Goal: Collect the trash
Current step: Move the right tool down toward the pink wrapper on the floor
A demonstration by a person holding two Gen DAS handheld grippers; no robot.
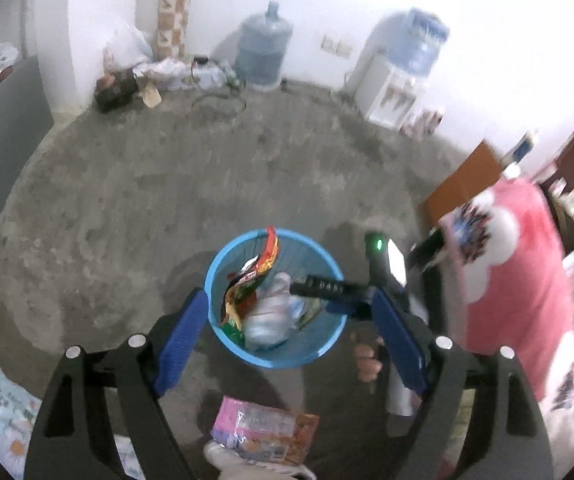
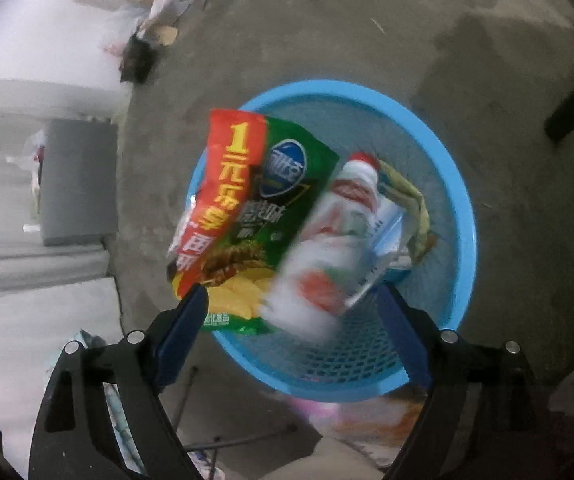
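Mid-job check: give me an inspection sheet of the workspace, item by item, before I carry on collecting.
Surface: bare concrete floor, stained.
Job's things: blue basket holds a chip bag, a plastic bottle and crumpled wrappers; a pink snack wrapper lies on the floor outside it.
Clutter: bags and litter along the far wall.
Grippers: left gripper open, empty, above the basket; right gripper open over the basket, bottle blurred between the jaws, pads not pressing.
Cables: loose wires on the floor by the wall.
Surroundings: water jug, water dispenser, pink blanket.
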